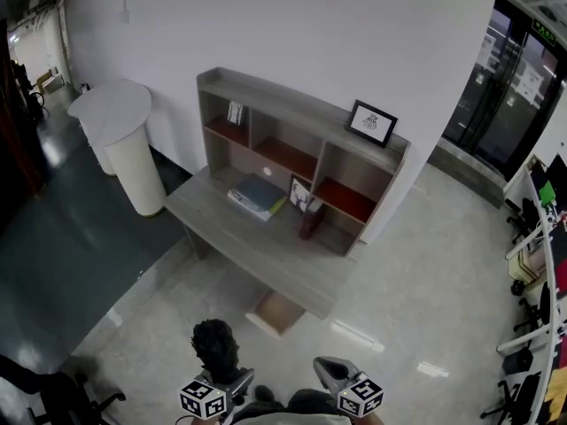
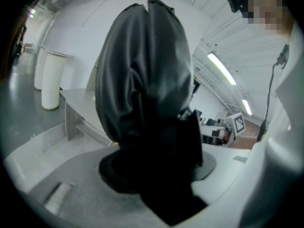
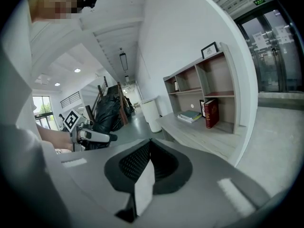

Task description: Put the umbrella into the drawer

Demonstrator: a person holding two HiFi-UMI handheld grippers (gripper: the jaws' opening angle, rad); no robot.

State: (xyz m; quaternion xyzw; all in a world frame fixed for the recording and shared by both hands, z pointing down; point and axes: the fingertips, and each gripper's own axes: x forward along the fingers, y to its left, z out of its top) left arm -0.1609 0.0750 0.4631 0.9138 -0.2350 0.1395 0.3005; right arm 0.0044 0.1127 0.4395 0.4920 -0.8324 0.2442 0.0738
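Observation:
A folded black umbrella (image 1: 215, 345) stands upright at the bottom of the head view, and my left gripper (image 1: 221, 382) is shut on its lower part. Its dark fabric fills the left gripper view (image 2: 142, 80), hiding the fingertips of that gripper (image 2: 152, 172). An open light-wood drawer (image 1: 276, 312) sticks out under the front edge of the grey desk (image 1: 232, 239), a short way ahead of both grippers. To the right of the umbrella, my right gripper (image 1: 332, 372) has its jaws together with nothing in them, as its own view shows (image 3: 150, 142). The umbrella (image 3: 107, 114) also appears at the left there.
The desk carries a shelf unit (image 1: 301, 144) with a stack of books (image 1: 258, 195), a dark red book (image 1: 311, 220) and a framed picture (image 1: 372, 122). A white round pedestal table (image 1: 124, 140) stands at the left. Office chairs (image 1: 62, 398) sit at the lower left.

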